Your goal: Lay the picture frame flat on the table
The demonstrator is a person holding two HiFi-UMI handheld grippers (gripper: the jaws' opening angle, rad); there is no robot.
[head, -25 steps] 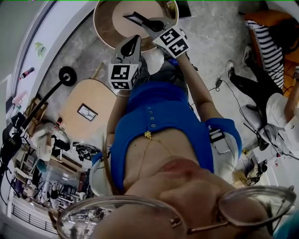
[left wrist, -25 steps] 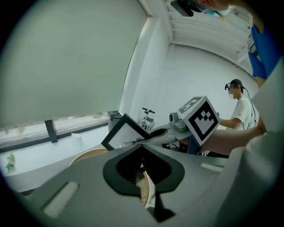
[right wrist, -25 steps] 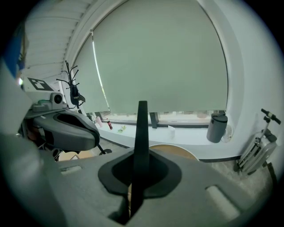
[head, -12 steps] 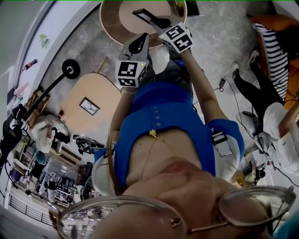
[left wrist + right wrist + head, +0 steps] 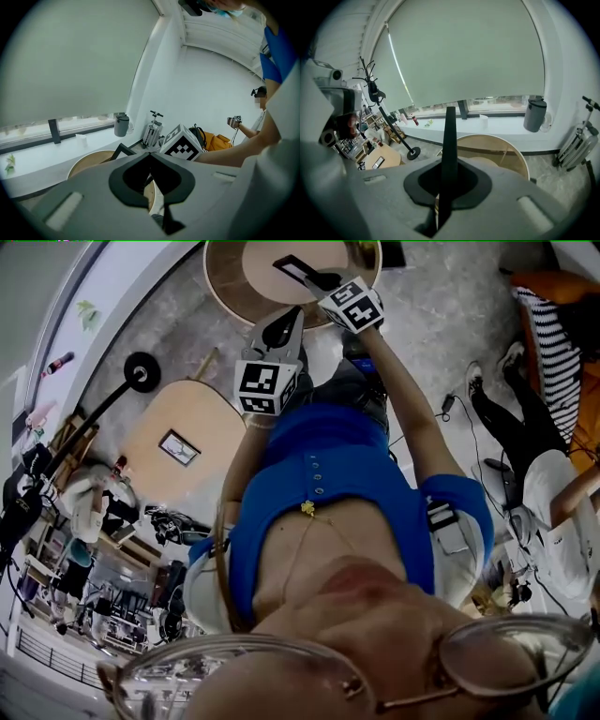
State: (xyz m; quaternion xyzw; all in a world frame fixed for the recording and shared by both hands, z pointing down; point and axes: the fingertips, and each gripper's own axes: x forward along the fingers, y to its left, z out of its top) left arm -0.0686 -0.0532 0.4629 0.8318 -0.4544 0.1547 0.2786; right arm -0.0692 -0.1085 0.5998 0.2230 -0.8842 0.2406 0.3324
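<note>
A black picture frame [image 5: 298, 270] hangs above the round wooden table [image 5: 225, 282] at the top of the head view. My right gripper [image 5: 325, 284] is shut on it. In the right gripper view the frame [image 5: 450, 126] shows edge-on as a thin upright black bar between the pads, with the round table [image 5: 506, 150] beyond it. My left gripper [image 5: 286, 322] hovers beside it at the table's near edge, shut with nothing in it. The left gripper view shows its closed jaws [image 5: 150, 154], a corner of the frame [image 5: 121, 150] and the right gripper's marker cube [image 5: 182, 145].
A smaller round table [image 5: 202, 413] to the left carries a small flat frame [image 5: 178, 448]. A stand with a round base [image 5: 141, 373] is near it, with cluttered shelves further left. A seated person [image 5: 548, 329] is at the right. A grey bin [image 5: 534, 114] sits on the sill.
Both grippers have drifted a little right and up towards the round table. The right gripper still grips the frame. The left stays shut.
</note>
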